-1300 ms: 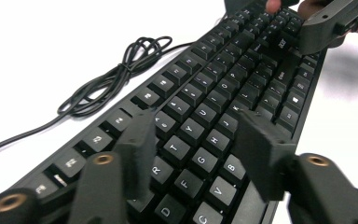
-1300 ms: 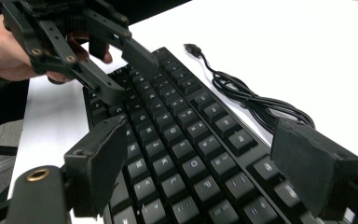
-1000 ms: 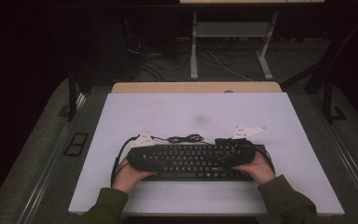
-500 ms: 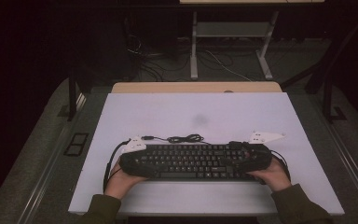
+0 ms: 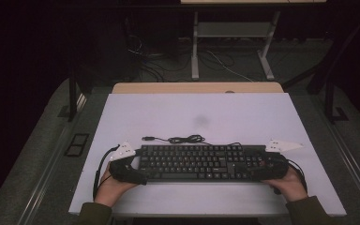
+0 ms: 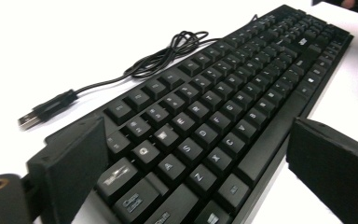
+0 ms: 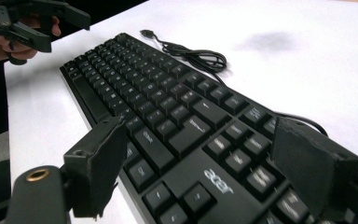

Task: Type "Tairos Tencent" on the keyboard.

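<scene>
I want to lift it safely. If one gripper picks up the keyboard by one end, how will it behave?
The keyboard is long and flat, so it would probably stay stiff but sag downward. Its loose cable would likely drag behind.

Black keyboard lies flat on white tabletop, cable coiled behind it. Left tool at its left end, right tool at its right end.

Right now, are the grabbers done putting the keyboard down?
Nearly. The keyboard lies flat on the white table, its cable bundled behind it. The left gripper has just been opening, its jaws clear of the keyboard's end. The right gripper looks open too. Left: pulling both away.
</scene>
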`<state>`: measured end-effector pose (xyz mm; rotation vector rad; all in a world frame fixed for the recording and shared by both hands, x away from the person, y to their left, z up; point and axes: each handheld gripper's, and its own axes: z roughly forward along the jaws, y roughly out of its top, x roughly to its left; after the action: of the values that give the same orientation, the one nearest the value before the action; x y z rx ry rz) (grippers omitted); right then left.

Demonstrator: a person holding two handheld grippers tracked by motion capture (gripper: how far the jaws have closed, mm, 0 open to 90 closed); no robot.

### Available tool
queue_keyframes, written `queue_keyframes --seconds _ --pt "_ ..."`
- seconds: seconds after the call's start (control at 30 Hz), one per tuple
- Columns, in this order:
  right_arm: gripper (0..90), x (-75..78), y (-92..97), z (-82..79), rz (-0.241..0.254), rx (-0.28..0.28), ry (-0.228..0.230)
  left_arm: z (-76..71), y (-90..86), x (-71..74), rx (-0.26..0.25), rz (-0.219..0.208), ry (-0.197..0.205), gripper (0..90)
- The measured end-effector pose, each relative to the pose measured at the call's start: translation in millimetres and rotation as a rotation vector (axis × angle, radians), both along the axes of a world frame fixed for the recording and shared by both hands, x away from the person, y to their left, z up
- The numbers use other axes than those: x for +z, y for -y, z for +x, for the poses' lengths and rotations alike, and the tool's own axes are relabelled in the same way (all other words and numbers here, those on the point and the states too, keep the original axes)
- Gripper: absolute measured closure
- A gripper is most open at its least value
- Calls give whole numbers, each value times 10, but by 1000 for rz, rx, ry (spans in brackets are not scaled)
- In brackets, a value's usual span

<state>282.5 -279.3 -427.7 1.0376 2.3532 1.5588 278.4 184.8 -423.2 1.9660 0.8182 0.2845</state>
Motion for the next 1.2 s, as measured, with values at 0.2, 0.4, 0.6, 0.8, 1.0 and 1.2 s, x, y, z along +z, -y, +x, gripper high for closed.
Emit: queue_keyframes --seconds 0.2,0.4,0.6,0.8,1.0,1.2 --pt "181 -27 139 -98 -14 -25 6 -35 -26 -23 9 9 4 0" --pt "182 -45 273 -159 -10 -47 3 -47 -10 -34 1 22 7 0" --pt "182 -60 331 -139 -14 -59 22 -60 -17 -29 -2 19 12 0" --pt "182 -81 337 -120 -3 -58 18 -62 -16 -27 -2 20 12 0" --pt "181 -89 343 -112 0 -64 19 -56 -25 -36 -1 20 9 0" --pt "181 -84 341 -116 -3 -60 21 -62 -20 -26 -2 20 14 0"
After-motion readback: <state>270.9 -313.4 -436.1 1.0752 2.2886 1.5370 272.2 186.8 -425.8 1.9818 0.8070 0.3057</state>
